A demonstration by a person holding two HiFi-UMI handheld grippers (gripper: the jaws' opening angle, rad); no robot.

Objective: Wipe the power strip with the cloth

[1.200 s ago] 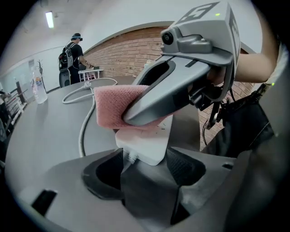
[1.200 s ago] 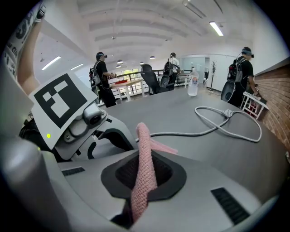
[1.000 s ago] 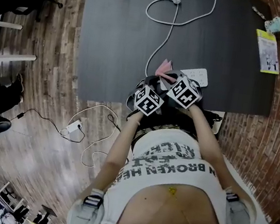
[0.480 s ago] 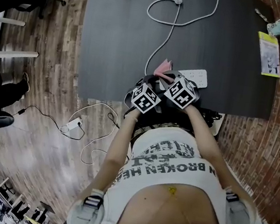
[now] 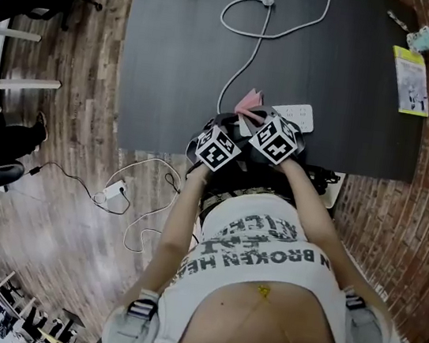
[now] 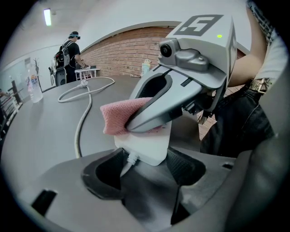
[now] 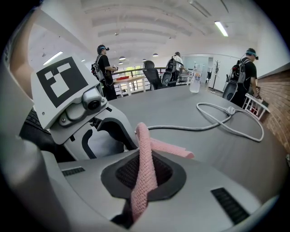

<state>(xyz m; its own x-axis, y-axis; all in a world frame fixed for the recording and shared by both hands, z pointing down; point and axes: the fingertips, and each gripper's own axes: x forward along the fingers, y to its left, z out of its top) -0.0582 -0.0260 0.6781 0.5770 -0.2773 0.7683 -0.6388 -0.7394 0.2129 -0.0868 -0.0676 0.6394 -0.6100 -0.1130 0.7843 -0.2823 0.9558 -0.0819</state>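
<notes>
Currently clamps power strip by its cord end in left gripper; pinches cloth tight in right gripper, laid atop the strip. Extends lengthwise away from left jaws: wipe along that axis, toward far end.

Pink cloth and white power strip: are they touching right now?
Touching. The left gripper view shows the cloth lying directly on top of the power strip, with no gap between them.

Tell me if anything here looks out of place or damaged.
Nothing looks damaged or spilled. The one stray item is a white charger with its cord sprawled on the wood floor by the table.
</notes>
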